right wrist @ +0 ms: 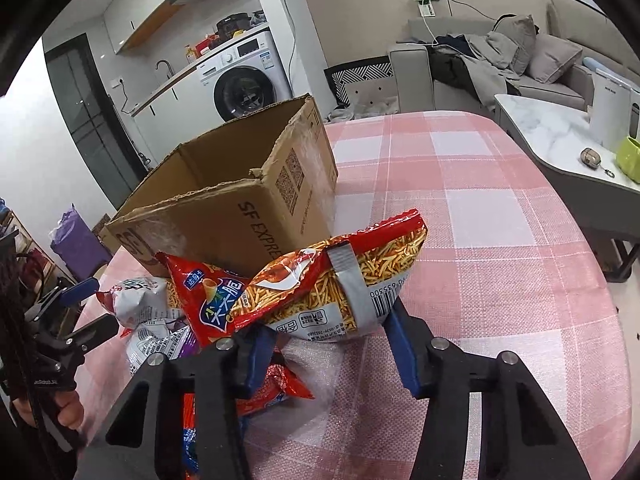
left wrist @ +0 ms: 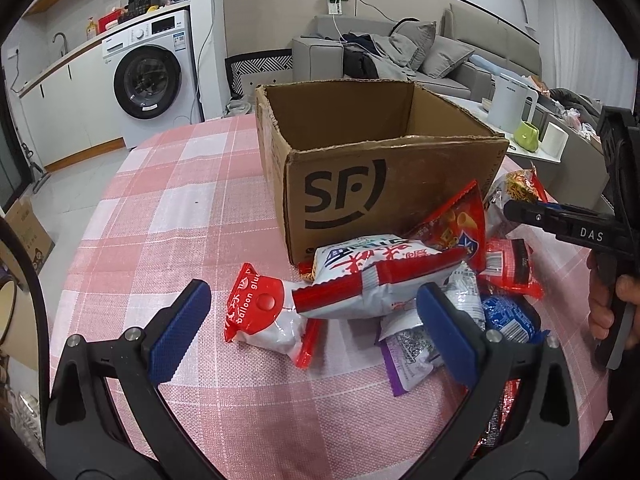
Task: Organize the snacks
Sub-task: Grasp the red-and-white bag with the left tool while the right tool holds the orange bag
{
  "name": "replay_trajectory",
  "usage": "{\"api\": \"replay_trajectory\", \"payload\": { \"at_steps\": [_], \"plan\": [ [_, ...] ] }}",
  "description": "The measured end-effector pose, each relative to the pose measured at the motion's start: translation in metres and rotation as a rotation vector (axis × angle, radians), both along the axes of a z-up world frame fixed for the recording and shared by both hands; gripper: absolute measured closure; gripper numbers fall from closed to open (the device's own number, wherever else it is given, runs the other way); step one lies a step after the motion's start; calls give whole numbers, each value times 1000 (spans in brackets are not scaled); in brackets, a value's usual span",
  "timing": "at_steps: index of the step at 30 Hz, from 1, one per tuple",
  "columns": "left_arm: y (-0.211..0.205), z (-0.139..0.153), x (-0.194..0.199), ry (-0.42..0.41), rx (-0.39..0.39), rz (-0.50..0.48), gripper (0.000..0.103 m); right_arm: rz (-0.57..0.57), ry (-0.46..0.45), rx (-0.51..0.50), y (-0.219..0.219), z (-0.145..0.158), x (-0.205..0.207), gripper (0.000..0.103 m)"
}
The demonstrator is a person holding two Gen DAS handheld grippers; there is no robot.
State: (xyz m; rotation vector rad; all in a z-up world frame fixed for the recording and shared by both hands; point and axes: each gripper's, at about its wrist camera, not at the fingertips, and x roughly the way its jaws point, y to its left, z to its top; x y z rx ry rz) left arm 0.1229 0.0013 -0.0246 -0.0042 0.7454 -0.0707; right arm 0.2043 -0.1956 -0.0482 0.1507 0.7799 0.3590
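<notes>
An open brown SF cardboard box [left wrist: 360, 148] stands on the pink checked tablecloth [left wrist: 172, 200]; it also shows in the right wrist view [right wrist: 240, 208]. A pile of snack bags lies in front of it. My left gripper [left wrist: 316, 320] is open, its blue pads on either side of a white and red snack bag [left wrist: 372, 276] on the table. My right gripper [right wrist: 326, 344] has its pads on both sides of a red noodle-snack bag [right wrist: 340, 280], which stands up between them. The right gripper also shows in the left wrist view [left wrist: 520, 208].
More bags lie in the pile: a red cone-snack bag [left wrist: 452, 220], a blue bag [left wrist: 508, 316], a purple and white bag [left wrist: 408, 352]. A side table [right wrist: 560, 136] with a white kettle [left wrist: 512, 100] and green cup [left wrist: 526, 136] stands to the right. A sofa [left wrist: 400, 56] is behind.
</notes>
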Motion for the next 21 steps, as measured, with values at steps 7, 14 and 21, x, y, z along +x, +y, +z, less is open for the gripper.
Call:
{"api": "replay_trajectory", "payload": {
  "at_steps": [7,14,21],
  "plan": [
    [-2,1,-3,-2,4,-5,1,6,-3,5,-2,1,-5,54],
    [-4,2,-3,-2,5,-12,1,5,-9,10,-5,3,-11,55],
    [-6,1,-3,8,-24,-34,1,1,-19,39,-16,8,-18,55]
  ]
}}
